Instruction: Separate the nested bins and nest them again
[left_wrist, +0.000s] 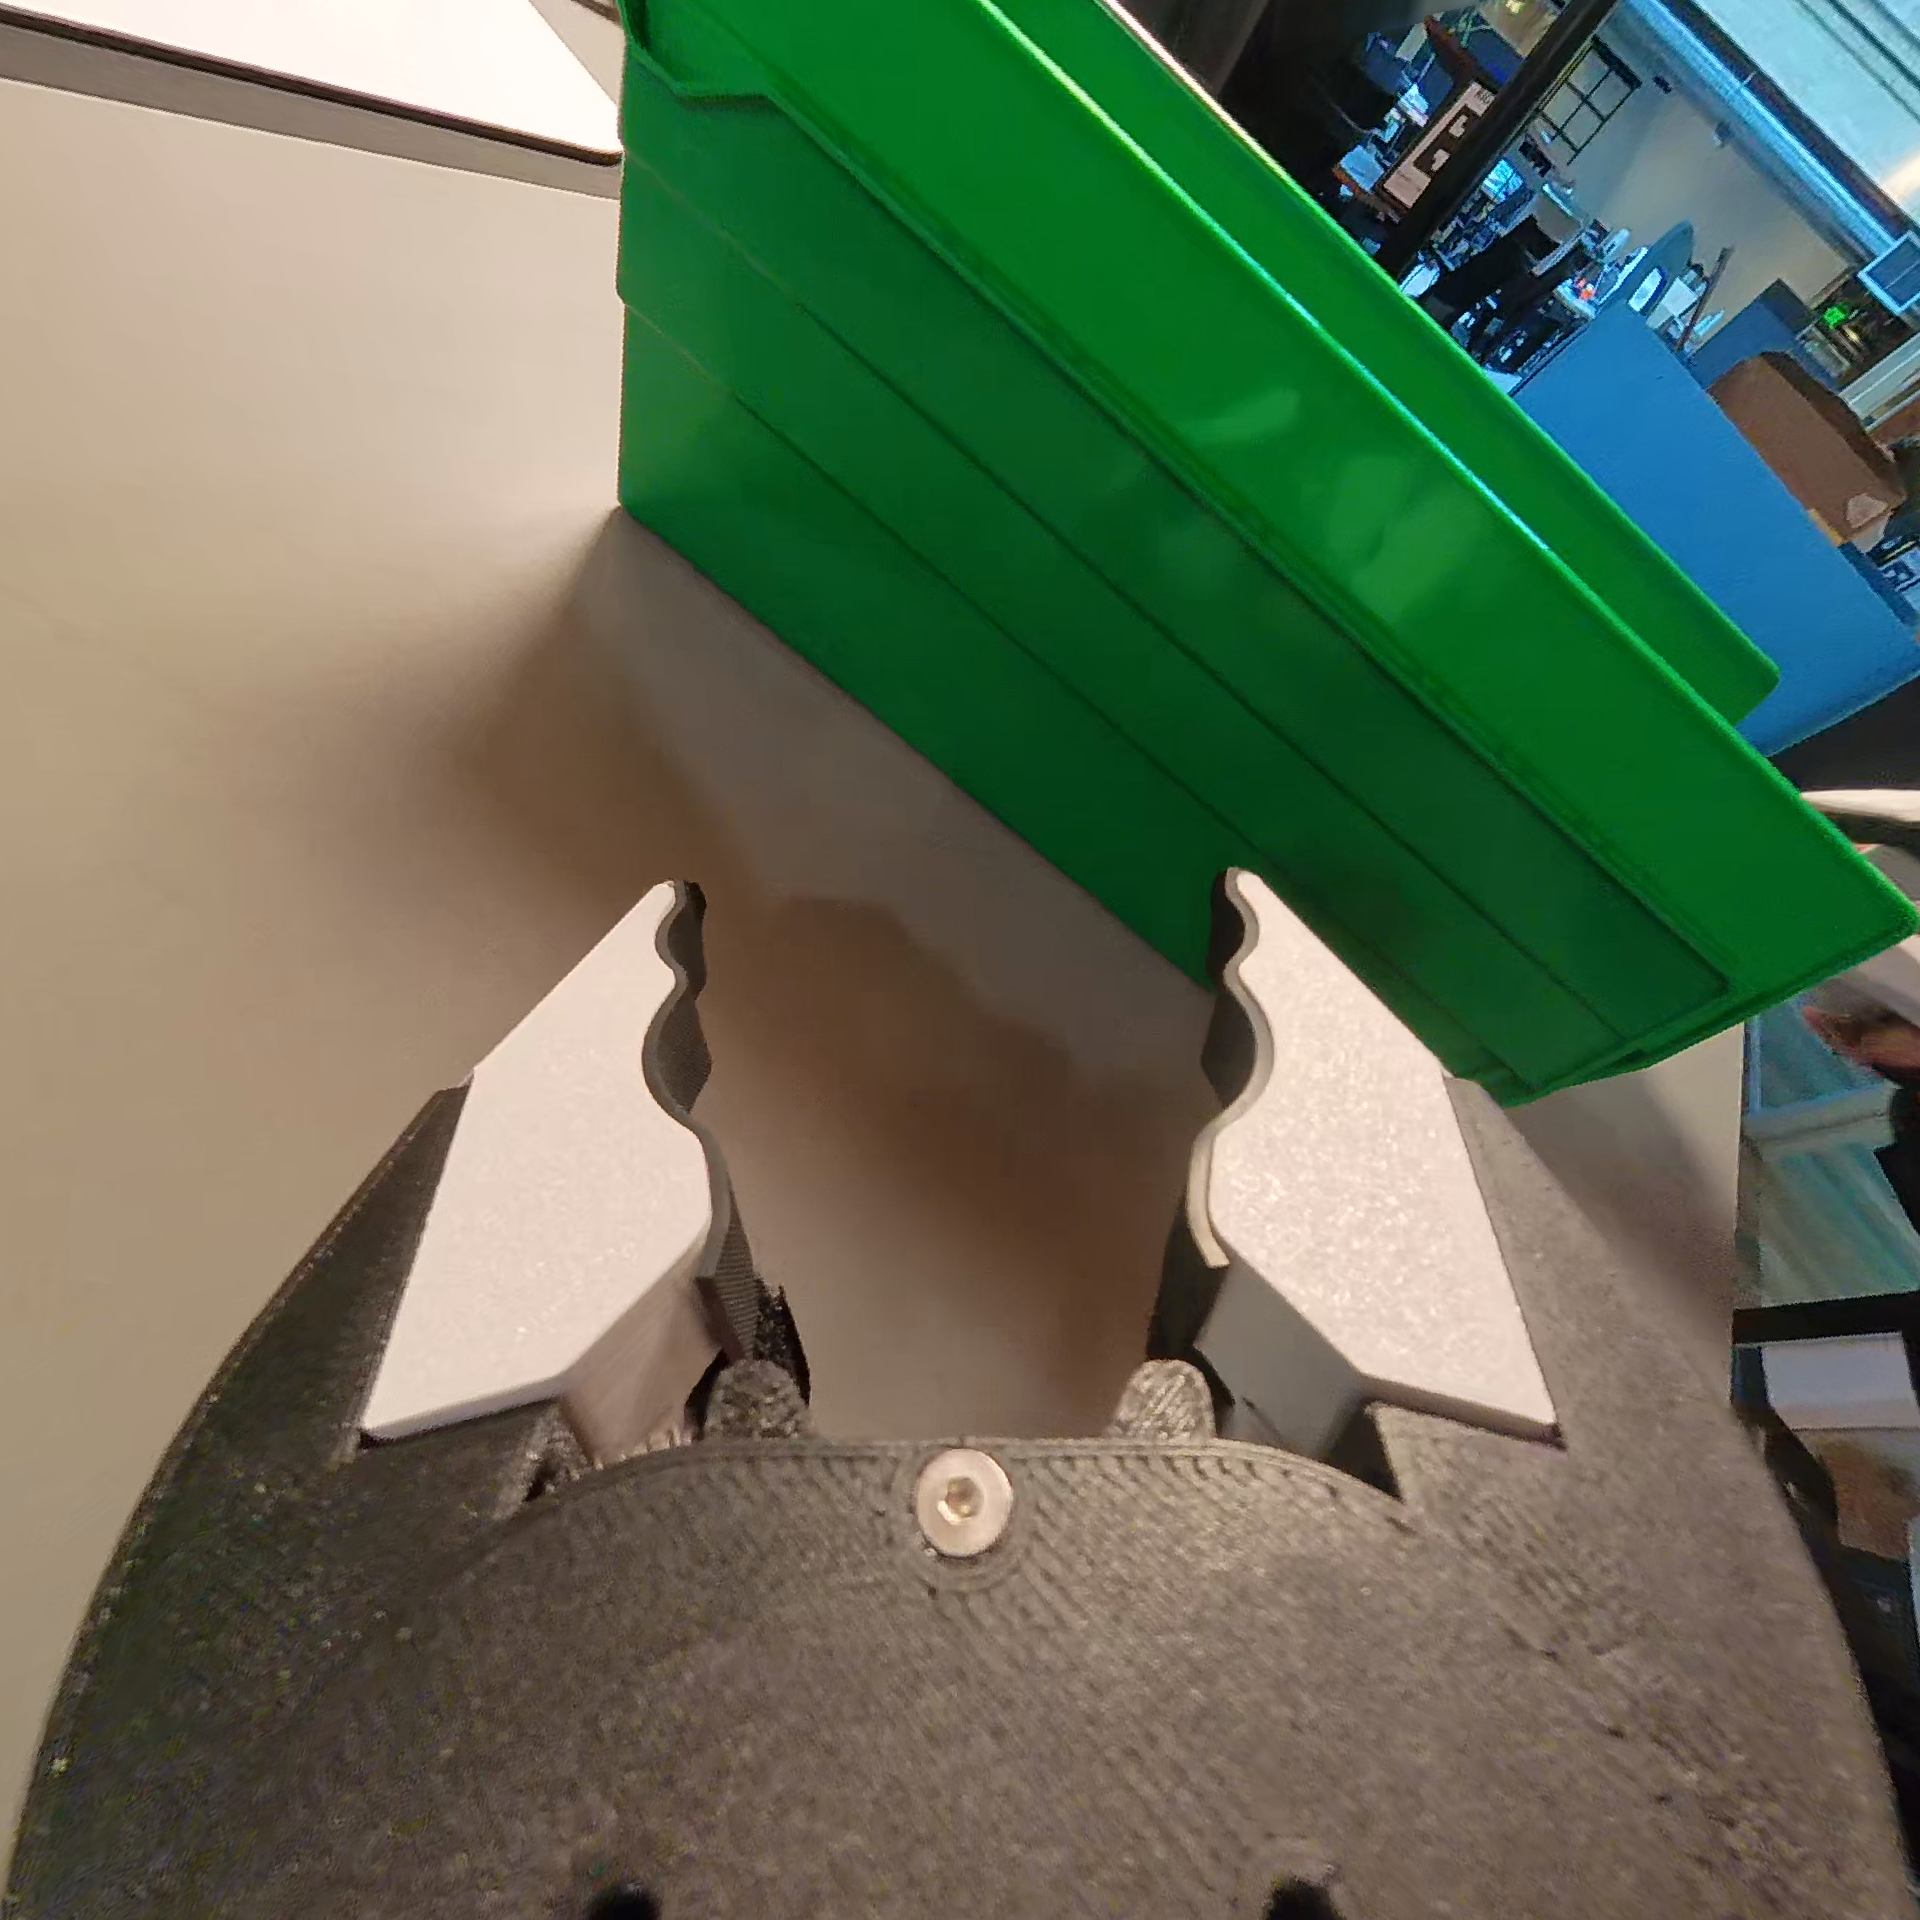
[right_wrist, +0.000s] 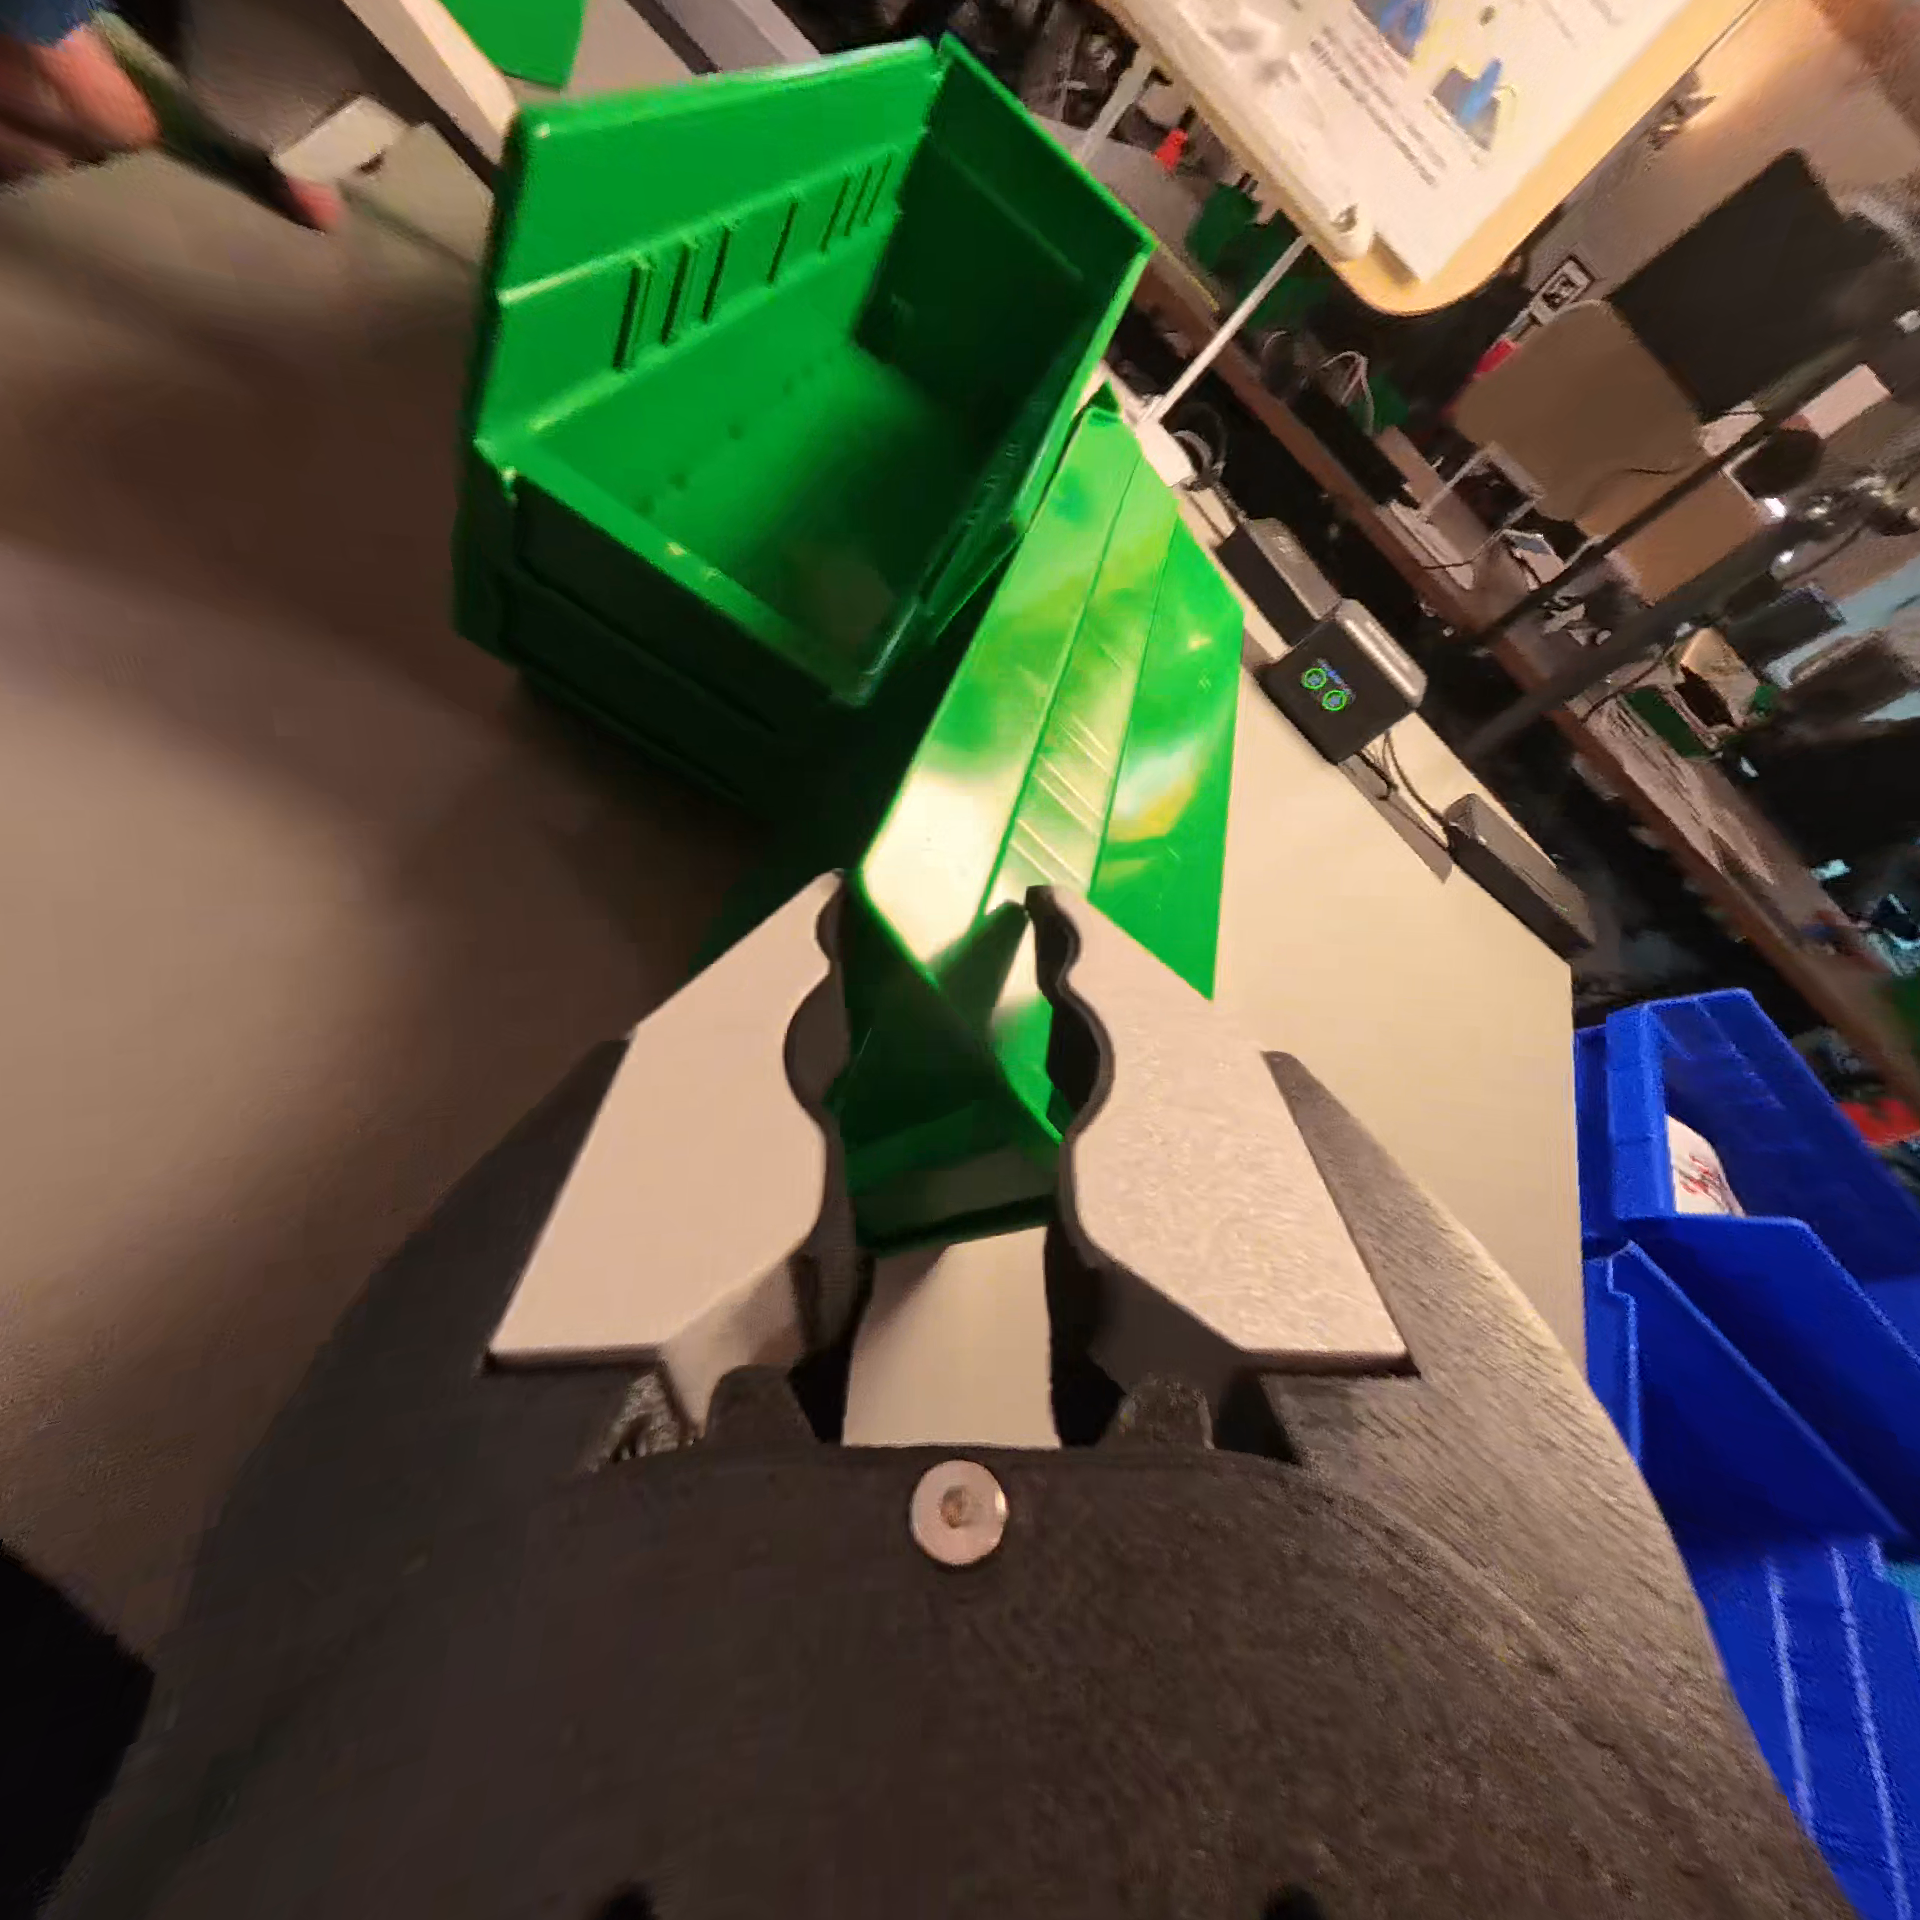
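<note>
Pinching the corner wall of a glossy green plastic bin (right_wrist: 1049, 727) with the right gripper (right_wrist: 940, 914), both pale fingers (right_wrist: 727, 1091) pressing against its stepped rim, probably to lift and tilt this one bin clear of the others. Leaning that bin against the nested stack of green plastic bins (right_wrist: 748, 416), which is resting on the beige tabletop (right_wrist: 260, 831) just ahead. Holding the left gripper (left_wrist: 956, 904) spread wide and bare, low over the tabletop (left_wrist: 260, 520) beside the stack's side wall (left_wrist: 1039, 520), right fingertip (left_wrist: 1257, 935) nearly at the lowest bin's edge; touching or not, hard to say. Likely waiting there to steady the stack while pulling apart. Leaving stacked blue plastic bins (right_wrist: 1745, 1299) aside at the right, out of the working space.
</note>
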